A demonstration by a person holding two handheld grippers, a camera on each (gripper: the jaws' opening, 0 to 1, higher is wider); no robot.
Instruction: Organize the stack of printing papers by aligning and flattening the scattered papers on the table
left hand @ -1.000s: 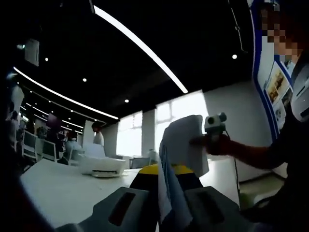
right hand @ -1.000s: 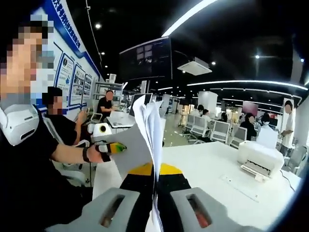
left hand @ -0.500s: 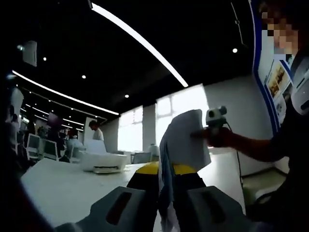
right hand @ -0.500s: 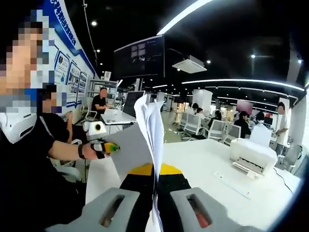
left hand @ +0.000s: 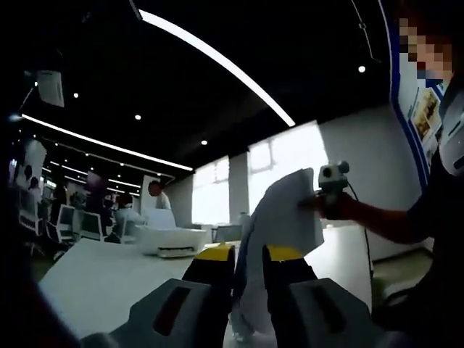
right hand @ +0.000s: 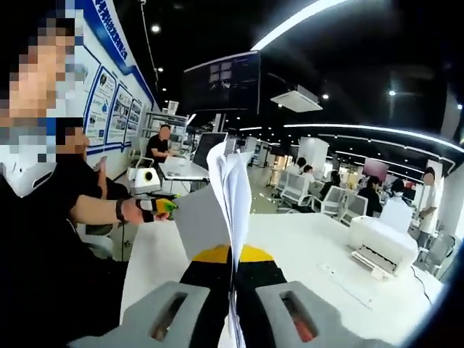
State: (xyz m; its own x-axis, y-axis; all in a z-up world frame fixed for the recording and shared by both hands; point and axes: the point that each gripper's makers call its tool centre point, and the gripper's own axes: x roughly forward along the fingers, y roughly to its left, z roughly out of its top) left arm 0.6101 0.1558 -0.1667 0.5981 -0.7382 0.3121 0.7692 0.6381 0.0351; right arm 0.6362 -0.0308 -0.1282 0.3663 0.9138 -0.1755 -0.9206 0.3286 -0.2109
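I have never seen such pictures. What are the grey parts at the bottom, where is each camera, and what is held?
A person holds two hand tools, each with two jaws and a camera looking along them. In the left gripper view, the left gripper has its jaws slightly apart around the stack of papers. In the right gripper view, the right gripper is shut on the same stack, held upright above the white table. A white printer stands on the table. The other gripper shows in each view, at the stack's far edge.
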